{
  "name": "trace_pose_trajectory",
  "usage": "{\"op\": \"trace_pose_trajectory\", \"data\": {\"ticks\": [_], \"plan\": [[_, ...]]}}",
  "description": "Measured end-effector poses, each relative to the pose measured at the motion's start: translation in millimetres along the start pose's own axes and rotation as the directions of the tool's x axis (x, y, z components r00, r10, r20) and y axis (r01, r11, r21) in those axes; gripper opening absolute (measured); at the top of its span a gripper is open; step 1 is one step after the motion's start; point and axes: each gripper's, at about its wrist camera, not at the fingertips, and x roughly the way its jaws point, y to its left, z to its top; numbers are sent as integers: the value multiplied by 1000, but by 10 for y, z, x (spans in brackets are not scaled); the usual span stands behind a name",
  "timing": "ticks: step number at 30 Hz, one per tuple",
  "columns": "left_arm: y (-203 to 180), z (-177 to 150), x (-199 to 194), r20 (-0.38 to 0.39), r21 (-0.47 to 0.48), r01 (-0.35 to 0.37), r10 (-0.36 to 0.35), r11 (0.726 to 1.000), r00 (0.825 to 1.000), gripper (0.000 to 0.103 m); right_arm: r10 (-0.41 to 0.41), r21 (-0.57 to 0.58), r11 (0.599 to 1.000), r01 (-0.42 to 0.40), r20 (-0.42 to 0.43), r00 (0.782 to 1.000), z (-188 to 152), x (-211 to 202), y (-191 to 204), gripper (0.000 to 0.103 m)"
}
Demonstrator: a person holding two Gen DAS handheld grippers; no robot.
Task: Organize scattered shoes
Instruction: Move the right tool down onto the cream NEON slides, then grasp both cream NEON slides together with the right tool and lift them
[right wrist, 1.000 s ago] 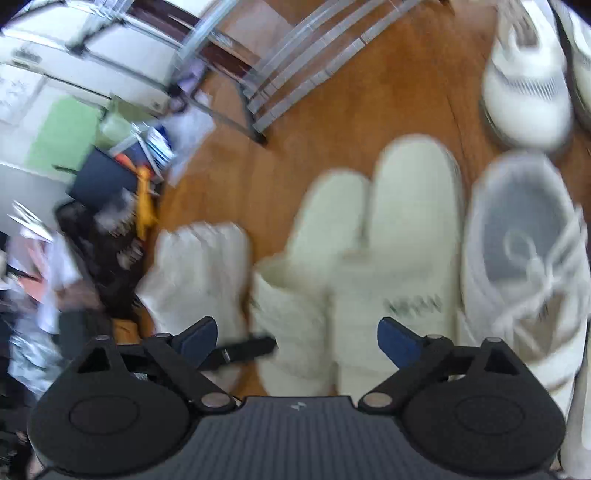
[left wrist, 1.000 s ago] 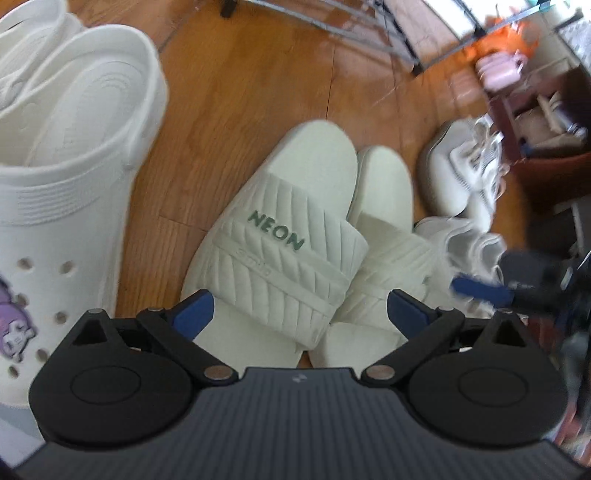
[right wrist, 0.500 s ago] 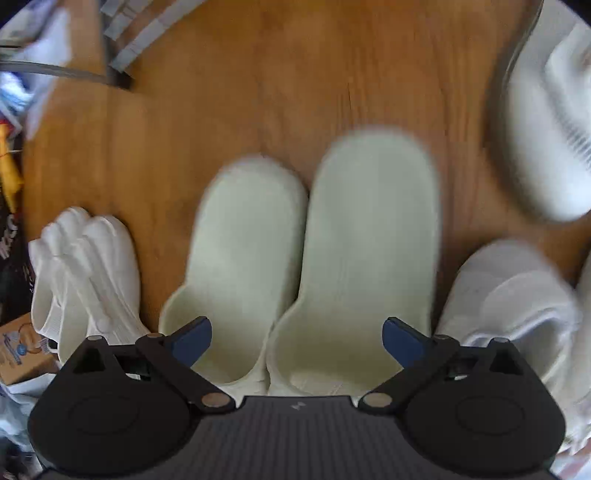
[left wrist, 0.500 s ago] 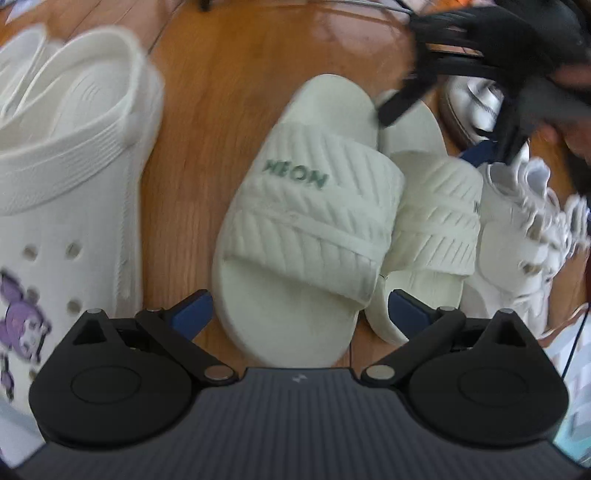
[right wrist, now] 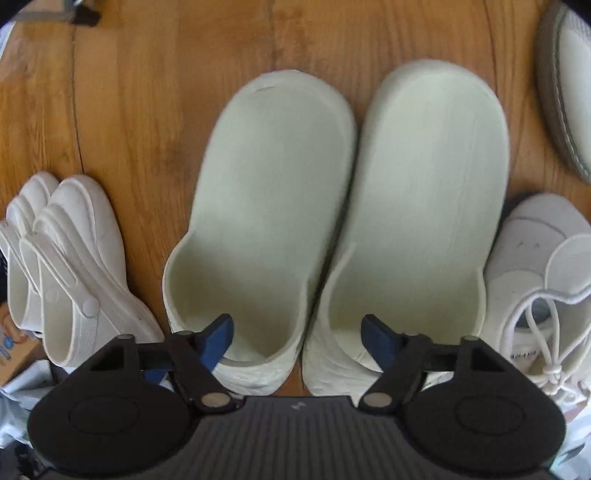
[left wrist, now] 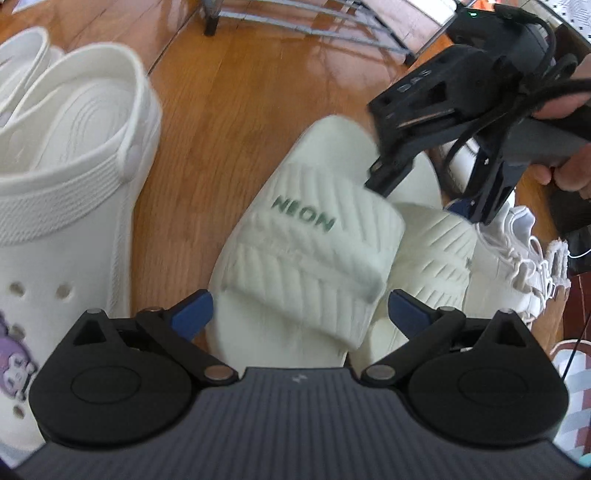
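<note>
Item: pair of pale cream slides, one strap printed NEON (left wrist: pixel 303 254), its mate (left wrist: pixel 432 258) touching it on the right, both sole-down on the wooden floor (left wrist: pixel 221 122); in the right wrist view the two lie side by side with edges touching, heels (right wrist: pixel 266 177) (right wrist: pixel 428 177) pointing away from the camera. Handling, as judged: moulded foam, light, springy rather than stiff, not fragile; the smooth footbed may slip, the ribbed strap offers the better purchase, and the sole edge at the heel is a second option. Left tongs (left wrist: pixel 299 314): spread open, empty, low over the toe end of the NEON slide, blue pads either side of it. Right tongs (right wrist: pixel 297 334): spread open, empty, above the strap ends of both slides, one pad over each; seen from the left wrist view they hang over the heels, held by a hand (left wrist: pixel 565 158). Neighbours: white clogs (left wrist: pixel 70 192) with a purple charm to the left, close but apart; white laced sneaker (left wrist: pixel 509 254) pressed against the right slide, its laces loose; a second sneaker (right wrist: pixel 565 88) farther off; metal rack legs (left wrist: pixel 314 22) beyond. Obstruction: the sneaker crowds the right slide's outer edge, leaving little room for a pad there.
</note>
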Motion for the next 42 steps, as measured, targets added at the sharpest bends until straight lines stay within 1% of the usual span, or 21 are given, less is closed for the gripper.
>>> {"op": "trace_pose_trajectory", "data": {"ticks": [1,4,8,9,10,11,13,15,17,18,22,24,25,28,31,32,34,36,37,40,42], "plan": [[-11,-31,-21,-9,15,-3,3,1000,1000,103,-16,15,1000,16,3,1000,-5,-21,-14,86],[-86,-119,-50,-22,71,0,1,997,1000,103,-50,23,998,50,-2,999,-19,-64,4,86],[-278,-211,-21,-6,154,41,-41,987,999,103,-131,4,991,131,-3,991,-54,-207,128,88],[-323,-213,16,0,163,51,-51,985,999,103,-187,-42,981,188,23,982,-62,-264,224,91],[-366,-214,53,6,171,59,-61,983,998,103,-206,-56,977,207,34,978,-65,-271,249,91],[-408,-215,90,12,179,67,-71,982,997,99,-224,-69,972,226,45,974,-68,-278,273,91],[-425,-208,134,23,173,70,-75,983,997,99,-273,-82,957,277,58,960,-61,-270,303,91],[-442,-180,167,53,174,85,-95,981,994,99,-225,-64,972,228,56,973,-21,-254,266,88],[-458,-86,234,71,164,82,-95,983,993,99,-196,-57,978,199,48,979,-4,-232,241,85],[-479,-60,241,86,160,79,-94,984,992,99,-165,-44,985,166,28,986,5,-172,188,82],[-477,-37,268,102,123,92,-105,988,989,98,-109,42,993,108,22,994,-16,-143,32,81],[-479,-46,256,85,145,97,-110,985,990,99,-107,50,993,106,11,994,-5,-157,17,82],[-491,-51,258,80,150,93,-106,984,991,99,-106,53,993,106,6,994,0,-164,10,84],[-545,-61,254,41,176,75,-83,982,996,99,-130,48,990,130,4,991,-8,-120,58,85],[-521,-52,186,28,156,87,-92,984,995,101,-155,43,987,154,2,988,-16,-75,105,85],[-493,-48,151,27,141,96,-101,985,995,101,-160,31,987,159,24,987,-38,-77,130,85],[-463,-47,108,23,132,92,-96,987,995,101,-150,-14,988,152,76,986,-80,-152,186,79],[-402,-68,22,25,119,73,-76,990,997,101,-123,-77,988,132,111,986,-135,-225,270,53],[-388,-79,-21,25,116,70,-73,991,997,101,-133,-118,982,146,115,985,-185,-243,328,52],[-339,-87,-150,26,103,63,-66,993,997,101,-146,-202,965,168,118,982,-305,-268,426,31],[-318,-83,-231,37,100,66,-70,993,997,102,-138,-214,965,153,83,987,-361,-292,439,19]]}}
